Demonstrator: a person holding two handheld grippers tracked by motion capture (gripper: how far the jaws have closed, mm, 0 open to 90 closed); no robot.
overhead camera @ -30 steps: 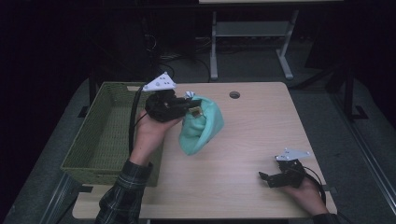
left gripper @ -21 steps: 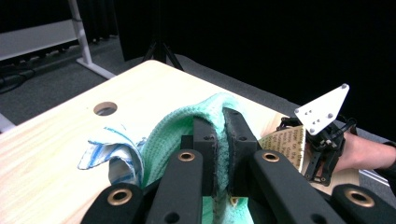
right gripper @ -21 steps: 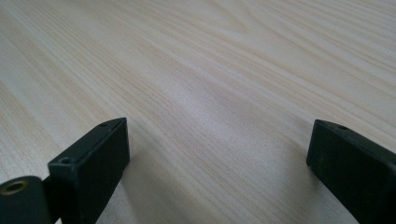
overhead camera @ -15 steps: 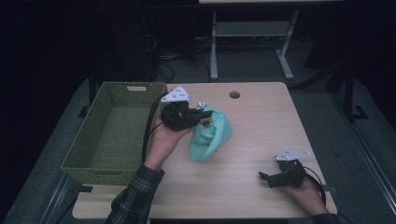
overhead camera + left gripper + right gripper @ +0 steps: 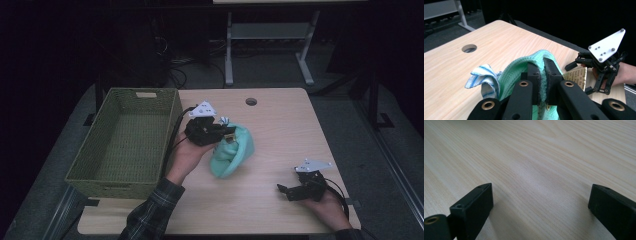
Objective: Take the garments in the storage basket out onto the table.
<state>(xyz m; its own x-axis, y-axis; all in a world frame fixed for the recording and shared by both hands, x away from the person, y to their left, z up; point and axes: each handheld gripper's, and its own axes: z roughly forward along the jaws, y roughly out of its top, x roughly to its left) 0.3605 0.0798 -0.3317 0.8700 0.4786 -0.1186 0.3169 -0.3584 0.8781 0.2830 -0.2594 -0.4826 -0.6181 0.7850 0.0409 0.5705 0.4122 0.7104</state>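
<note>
Clamped nearly together, the jaws of the left gripper (image 5: pixel 542 82) pinch a fold of the green cloth (image 5: pixel 520 70), whose waffle weave bulges up between and around the two black pads in the left gripper view. From the high view, that gripper (image 5: pixel 220 136) sits near the middle of the table (image 5: pixel 280 125), borne on an upturned left hand (image 5: pixel 187 154) whose plaid sleeve (image 5: pixel 150 215) comes in from the near edge. The cloth (image 5: pixel 232 150) hangs from the pinch as a bunched lump; its long axis runs from the gripper down toward the near edge of the table, and its lower end appears to touch the wood, though contact is hard to judge. A small blue-and-white striped cloth (image 5: pixel 484 76) pokes out beside the green one, on the side toward the round hole (image 5: pixel 469 48) in the tabletop.

Just left of the hand stands the woven green basket (image 5: pixel 125 145), a long rectangular bin whose length runs away from the person. Its floor shows bare weave; the cloth is outside it, past its right wall.

Well apart, at the near right corner, the right gripper (image 5: pixel 287 191) rests low on the table in the right hand (image 5: pixel 330 202). Its jaws stand wide apart with bare wood grain between them, holding nothing, as the right gripper view (image 5: pixel 541 202) shows.
</note>
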